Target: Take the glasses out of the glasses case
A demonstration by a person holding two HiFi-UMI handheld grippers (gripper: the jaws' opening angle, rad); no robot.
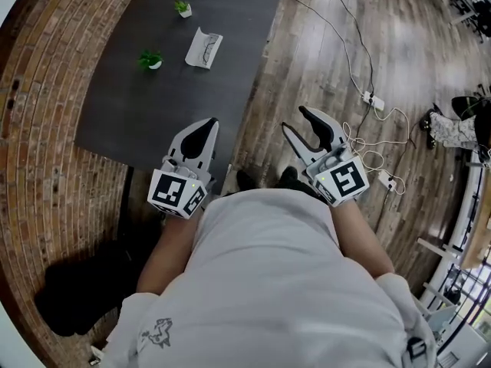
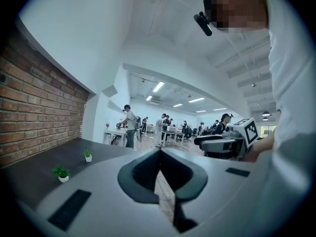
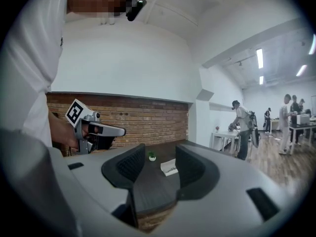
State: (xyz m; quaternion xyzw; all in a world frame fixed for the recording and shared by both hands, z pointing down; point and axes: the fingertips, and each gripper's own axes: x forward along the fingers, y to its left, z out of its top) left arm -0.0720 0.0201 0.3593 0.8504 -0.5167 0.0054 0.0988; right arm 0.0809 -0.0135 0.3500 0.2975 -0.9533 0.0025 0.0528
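Observation:
The open white glasses case (image 1: pixel 203 49) lies on the dark table (image 1: pixel 146 113) far ahead, with dark-rimmed glasses resting in it; between the right gripper's jaws it shows as a small white shape, the case (image 3: pixel 169 167). My left gripper (image 1: pixel 208 125) hangs over the table's near corner, jaws pressed together and empty, the same in its own view (image 2: pixel 159 156). My right gripper (image 1: pixel 294 119) is held over the wooden floor beside the table, jaws apart with nothing between them (image 3: pixel 160 164). Both are held close to my body, well short of the case.
Two small potted plants (image 1: pixel 182 8) (image 1: pixel 151 60) stand on the table left of the case. A brick wall (image 1: pixel 38 167) runs along the left. Cables and a power strip (image 1: pixel 372 100) lie on the wooden floor to the right. People work at desks in the distance (image 2: pixel 129 125).

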